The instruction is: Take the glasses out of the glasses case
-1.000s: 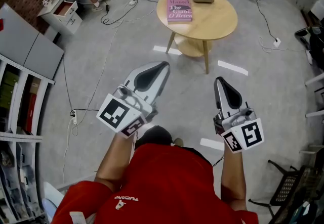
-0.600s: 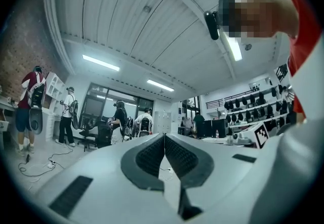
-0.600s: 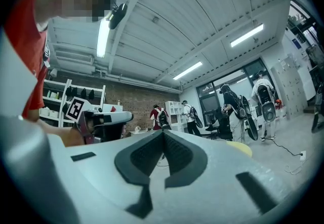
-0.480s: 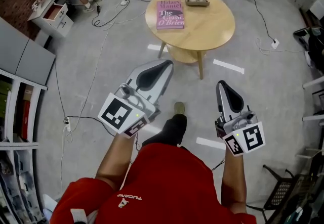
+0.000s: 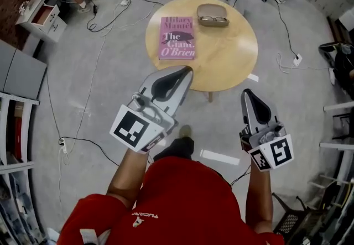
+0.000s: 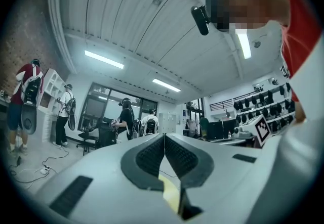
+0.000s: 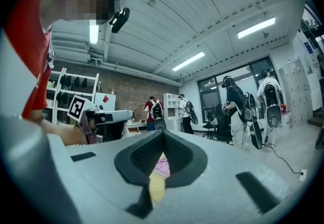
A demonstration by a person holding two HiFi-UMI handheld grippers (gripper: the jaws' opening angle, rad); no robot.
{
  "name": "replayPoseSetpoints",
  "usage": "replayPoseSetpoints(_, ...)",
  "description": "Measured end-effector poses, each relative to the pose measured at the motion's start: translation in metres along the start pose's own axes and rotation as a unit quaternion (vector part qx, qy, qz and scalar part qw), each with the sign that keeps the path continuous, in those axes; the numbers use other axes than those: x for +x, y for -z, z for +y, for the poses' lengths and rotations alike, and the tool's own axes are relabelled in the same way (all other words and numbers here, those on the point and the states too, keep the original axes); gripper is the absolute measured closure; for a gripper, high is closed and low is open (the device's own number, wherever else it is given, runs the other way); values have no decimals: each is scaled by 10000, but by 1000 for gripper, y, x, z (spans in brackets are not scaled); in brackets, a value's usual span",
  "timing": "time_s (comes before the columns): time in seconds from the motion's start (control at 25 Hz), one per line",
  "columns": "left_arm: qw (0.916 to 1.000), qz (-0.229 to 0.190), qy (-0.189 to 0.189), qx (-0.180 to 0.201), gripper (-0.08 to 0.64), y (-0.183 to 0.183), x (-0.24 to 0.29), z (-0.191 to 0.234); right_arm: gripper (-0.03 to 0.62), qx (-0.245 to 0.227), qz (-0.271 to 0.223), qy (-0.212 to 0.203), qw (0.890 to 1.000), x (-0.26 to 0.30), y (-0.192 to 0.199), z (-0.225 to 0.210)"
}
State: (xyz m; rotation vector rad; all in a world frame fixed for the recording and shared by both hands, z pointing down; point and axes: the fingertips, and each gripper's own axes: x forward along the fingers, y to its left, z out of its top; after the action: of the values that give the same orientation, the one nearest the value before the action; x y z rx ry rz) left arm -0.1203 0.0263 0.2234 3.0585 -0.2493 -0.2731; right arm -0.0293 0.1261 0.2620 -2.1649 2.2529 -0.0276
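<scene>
A grey concrete floor [image 5: 110,100] fills most of the head view, marked with a white tape strip [image 5: 219,156] just past the person's red shirt [image 5: 177,199]. On it stands a round wooden table [image 5: 232,56], pale and smooth-topped. A pink book [image 5: 177,38] lies flat on the table's left half, with its printed cover up. The left gripper [image 5: 185,72] is held low in front of the person, and in the head view its tip overlaps the table's near edge, just below the book. The right gripper [image 5: 247,97] hangs over the floor beside the table's near right edge, well apart from the left one. Each gripper's own view shows its two dark, ribbed pads pressed together at the tip with nothing between them — the left gripper [image 6: 164,138] and the right gripper [image 7: 163,134] alike. The glasses case [image 5: 212,15] sits near the far edge of the tabletop, just right of the book's top corner and apart from it, well away from both grippers. It is a small, rounded oblong in a dull grey-tan, lying flat — the glasses [image 5: 212,18] show against it as a thin dark frame with two lenses side by side, too small to tell how they rest in the case.
</scene>
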Motion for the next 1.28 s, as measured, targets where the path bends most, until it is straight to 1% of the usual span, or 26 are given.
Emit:
replayPoseSetpoints(0.24, 9998, 3, -41, -172, 550, 13, 53, 50, 589, -35, 21, -51, 10000, 57, 0, -52)
replayPoseSetpoints(0.48, 9994, 34, -181, -300, 550, 25, 81, 78, 589, -111, 148, -220, 9996, 96, 7, -84)
replayPoseSetpoints(0.64, 9990, 34, -347, -284, 551, 30, 99, 93, 589, -157, 189, -420, 9988, 122, 12, -108)
replayPoseSetpoints(0.84, 9977, 68, -666, -124, 551, 41, 131, 110, 589, -192, 170, -794, 9965, 158, 18, -148)
replayPoseSetpoints(1.04, 9940, 147, -1080, -65, 551, 54, 170, 130, 589, -201, 277, -1244, 9916, 195, 26, -194)
replayPoseSetpoints(1.16, 9904, 186, -1372, 0, 551, 63, 200, 140, 589, -146, 393, -1592, 9864, 219, 34, -226)
replayPoseSetpoints(1.28, 9854, 203, -1687, 64, 551, 73, 229, 144, 589, -192, 533, -2006, 9780, 241, 45, -255)
